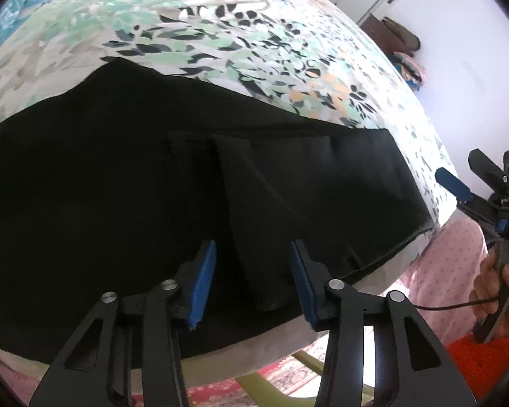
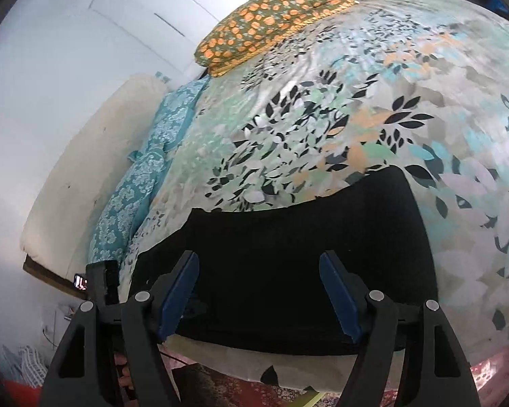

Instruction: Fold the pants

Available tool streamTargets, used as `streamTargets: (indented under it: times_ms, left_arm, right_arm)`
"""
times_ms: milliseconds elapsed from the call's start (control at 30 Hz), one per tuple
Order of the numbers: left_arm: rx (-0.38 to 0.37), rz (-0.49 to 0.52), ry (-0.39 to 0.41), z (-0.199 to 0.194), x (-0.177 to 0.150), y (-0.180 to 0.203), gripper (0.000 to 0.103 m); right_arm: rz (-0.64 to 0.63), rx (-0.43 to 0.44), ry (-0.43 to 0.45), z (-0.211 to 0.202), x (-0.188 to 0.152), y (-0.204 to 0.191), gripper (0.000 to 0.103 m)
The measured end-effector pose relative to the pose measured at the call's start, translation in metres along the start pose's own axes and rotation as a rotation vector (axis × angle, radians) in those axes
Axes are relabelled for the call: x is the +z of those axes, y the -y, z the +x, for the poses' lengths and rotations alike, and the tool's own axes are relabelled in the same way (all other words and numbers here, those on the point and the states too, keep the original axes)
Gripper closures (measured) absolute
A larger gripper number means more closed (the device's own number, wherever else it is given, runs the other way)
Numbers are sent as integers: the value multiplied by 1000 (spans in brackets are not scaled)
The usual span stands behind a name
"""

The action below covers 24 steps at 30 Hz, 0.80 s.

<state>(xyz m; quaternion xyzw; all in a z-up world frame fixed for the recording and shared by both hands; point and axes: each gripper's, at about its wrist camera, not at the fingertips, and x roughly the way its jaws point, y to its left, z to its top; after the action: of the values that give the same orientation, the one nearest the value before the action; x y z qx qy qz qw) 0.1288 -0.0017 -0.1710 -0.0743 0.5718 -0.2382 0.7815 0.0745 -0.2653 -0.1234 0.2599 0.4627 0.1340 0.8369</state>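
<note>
Left wrist view: my left gripper (image 1: 252, 254) straddles a fold of black fabric pants (image 1: 118, 186) — pads apart; my right gripper (image 2: 258, 268) gapes empty.

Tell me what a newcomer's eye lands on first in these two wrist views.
The black pants dominate, spread along the near edge of the leaf-print bedsheet. In the left wrist view a raised fold of the fabric sits between the fingers of the left gripper, pads not touching it; the right gripper hangs open above the pants. Farther back, an orange-flowered pillow lies at the head of the bed.
</note>
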Motion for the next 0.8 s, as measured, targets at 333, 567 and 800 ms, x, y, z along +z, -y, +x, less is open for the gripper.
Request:
streamTargets:
  times_ms: [333, 567, 800]
  left_arm:
    - [69, 11, 10, 4, 2, 6, 101]
    - [172, -13, 88, -23, 6, -20, 100]
    - [293, 13, 38, -2, 3, -23, 67]
  right_arm:
    - [36, 1, 26, -8, 0, 12, 29]
    - [15, -12, 18, -5, 0, 10, 29]
    - [6, -18, 8, -2, -1, 12, 29]
